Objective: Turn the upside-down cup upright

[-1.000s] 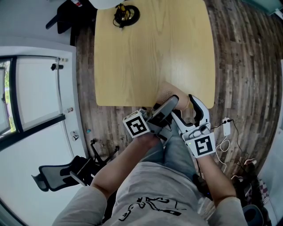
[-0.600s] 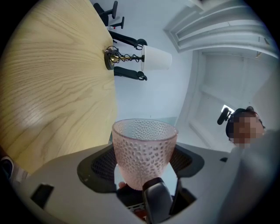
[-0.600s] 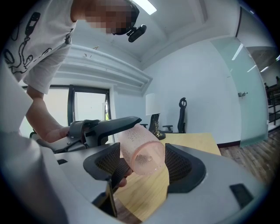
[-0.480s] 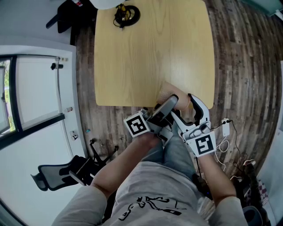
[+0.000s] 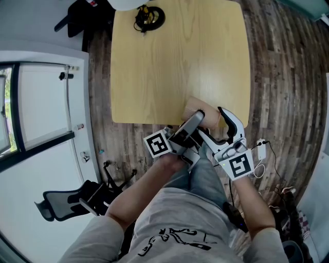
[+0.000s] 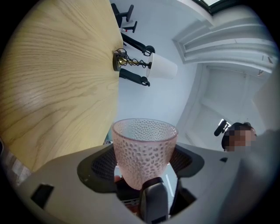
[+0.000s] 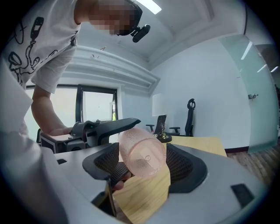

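A pink dimpled cup (image 5: 194, 107) is off the table, over the front edge of the wooden table (image 5: 180, 61). My left gripper (image 5: 198, 117) is shut on the cup. In the left gripper view the cup (image 6: 144, 148) sits between both pads with its mouth pointing away from the camera. My right gripper (image 5: 218, 120) is just to the right, with its jaws spread. In the right gripper view the cup (image 7: 142, 153) lies tilted between the pads, base toward the camera, and I cannot tell whether the pads touch it.
A black and gold lamp base (image 5: 146, 15) stands at the table's far left edge. An office chair (image 5: 67, 200) is on the floor to the left. A white plug with cables (image 5: 263, 149) lies on the floor to the right. The person's legs are right below the grippers.
Both grippers and the cup have shifted slightly up and away from the person. The cup has turned a little in the left gripper's hold.
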The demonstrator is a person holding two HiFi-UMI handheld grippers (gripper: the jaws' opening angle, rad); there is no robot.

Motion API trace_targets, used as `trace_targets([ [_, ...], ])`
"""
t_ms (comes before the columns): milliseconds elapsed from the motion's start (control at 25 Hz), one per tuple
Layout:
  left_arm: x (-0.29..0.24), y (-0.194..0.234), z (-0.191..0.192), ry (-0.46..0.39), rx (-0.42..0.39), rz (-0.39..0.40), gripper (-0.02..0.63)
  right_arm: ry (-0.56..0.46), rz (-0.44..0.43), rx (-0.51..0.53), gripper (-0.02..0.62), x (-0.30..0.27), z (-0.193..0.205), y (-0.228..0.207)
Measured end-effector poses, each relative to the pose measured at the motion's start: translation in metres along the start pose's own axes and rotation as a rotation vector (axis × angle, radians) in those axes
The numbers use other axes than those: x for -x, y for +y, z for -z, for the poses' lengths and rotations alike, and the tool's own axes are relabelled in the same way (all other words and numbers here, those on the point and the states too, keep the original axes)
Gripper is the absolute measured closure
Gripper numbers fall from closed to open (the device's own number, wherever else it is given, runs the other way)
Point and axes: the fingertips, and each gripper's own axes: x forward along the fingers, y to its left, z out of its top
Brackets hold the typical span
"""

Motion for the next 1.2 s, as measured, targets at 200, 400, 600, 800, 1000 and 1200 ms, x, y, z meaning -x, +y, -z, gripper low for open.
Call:
trace_targets([
  [200, 0.000, 0.000, 0.001, 0.012, 0.012, 0.004, 0.239, 0.000, -0.023, -0.006, 0.282, -0.002, -0.001, 0.002],
  [400, 0.001, 0.002, 0.002, 0.018, 0.025, 0.006, 0.239, -0.004, -0.023, -0.010, 0.282, -0.001, -0.001, 0.001],
  [600, -0.001, -0.002, 0.002, 0.027, 0.001, 0.015, 0.239, 0.002, -0.023, -0.009, 0.284, 0.000, -0.003, 0.001],
  [800, -0.003, -0.004, 0.000, 0.027, -0.022, 0.025, 0.239, 0.005, -0.024, -0.007, 0.285, -0.001, -0.004, 0.000],
  [1000, -0.003, -0.006, 0.002, 0.040, -0.065, 0.024, 0.239, -0.005, -0.029, -0.011, 0.289, -0.001, -0.009, 0.001],
  [1200, -0.002, -0.006, 0.002, 0.060, -0.126, 0.016, 0.238, -0.006, -0.036, -0.018, 0.299, -0.001, -0.011, 0.003],
])
